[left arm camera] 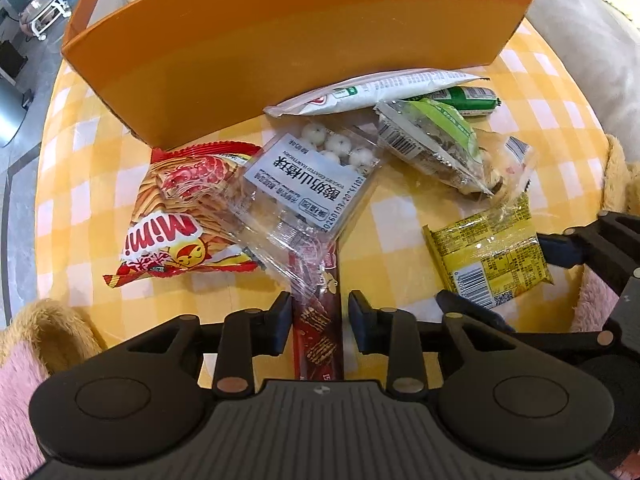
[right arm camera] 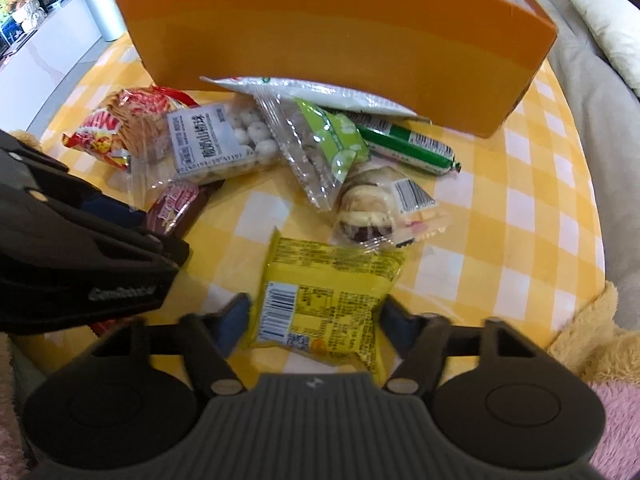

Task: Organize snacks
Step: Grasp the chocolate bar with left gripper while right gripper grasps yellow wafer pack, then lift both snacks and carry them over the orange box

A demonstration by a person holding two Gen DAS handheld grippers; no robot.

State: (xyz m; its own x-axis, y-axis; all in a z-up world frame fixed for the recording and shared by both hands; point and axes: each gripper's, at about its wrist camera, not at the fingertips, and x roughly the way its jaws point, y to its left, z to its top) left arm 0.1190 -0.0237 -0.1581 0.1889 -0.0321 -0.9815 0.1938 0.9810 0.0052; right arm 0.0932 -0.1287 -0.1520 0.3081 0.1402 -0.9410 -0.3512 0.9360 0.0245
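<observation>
A red-brown wafer bar (left arm camera: 318, 328) lies on the checked tablecloth, its far end under a clear pack of white balls (left arm camera: 308, 176). My left gripper (left arm camera: 320, 308) points down over the bar, jaws open and close beside its edges. A yellow packet (right arm camera: 320, 300) lies between the fingers of my right gripper (right arm camera: 316, 318), which is open with its pads near the packet's sides. An orange box (right arm camera: 320, 40) stands behind the pile. In the pile are a red Mimi chip bag (left arm camera: 180, 208), a white packet (left arm camera: 372, 92), a green sausage (left arm camera: 468, 98) and a green-labelled pack (left arm camera: 432, 140).
A wrapped pastry (right arm camera: 368, 208) lies just beyond the yellow packet. The round table's edge (left arm camera: 52, 184) drops to the floor on the left. A grey sofa (right arm camera: 592, 92) borders the right side. Fluffy pink and tan sleeves (left arm camera: 24, 360) frame both grippers.
</observation>
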